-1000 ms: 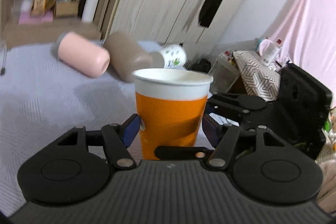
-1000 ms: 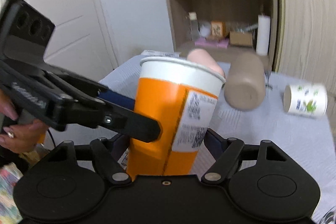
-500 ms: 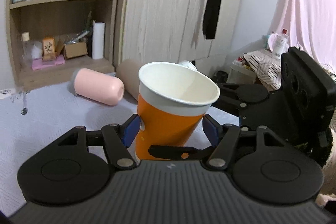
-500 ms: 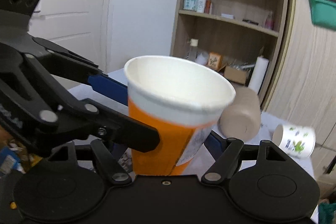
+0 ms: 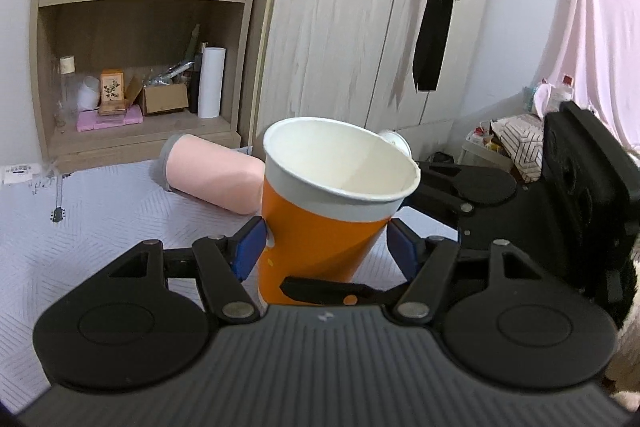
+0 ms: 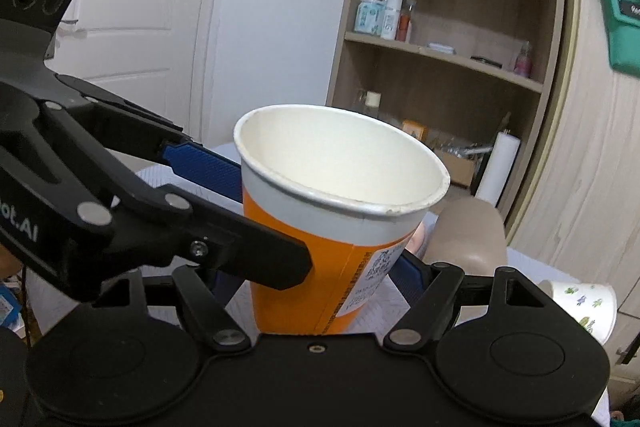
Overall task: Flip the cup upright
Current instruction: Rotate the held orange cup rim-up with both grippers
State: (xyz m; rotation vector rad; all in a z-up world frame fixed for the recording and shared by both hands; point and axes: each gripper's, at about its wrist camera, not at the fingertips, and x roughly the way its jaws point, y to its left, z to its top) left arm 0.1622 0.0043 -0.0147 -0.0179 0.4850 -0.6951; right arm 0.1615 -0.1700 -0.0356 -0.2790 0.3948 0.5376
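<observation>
An orange paper cup [image 5: 320, 239] with a white rim stands mouth up, tilted a little to the right; it fills the middle of the right wrist view [image 6: 320, 259] too. My left gripper [image 5: 326, 251] is shut on its lower body, blue pads on both sides. My right gripper [image 6: 320, 275] is shut on the same cup from the other side. The cup's base is hidden behind the gripper bodies. Each gripper shows in the other's view.
A pink cup [image 5: 212, 179], a taupe cup [image 6: 468, 235] and a white printed cup [image 6: 580, 307] lie on their sides on the pale patterned table [image 5: 80, 227]. A wooden shelf unit [image 5: 132, 67] and wardrobe stand behind.
Both grippers have tilted upward with the orange cup in them; the cup's mouth now faces the cameras more and leans right. The lying cups sit lower in view.
</observation>
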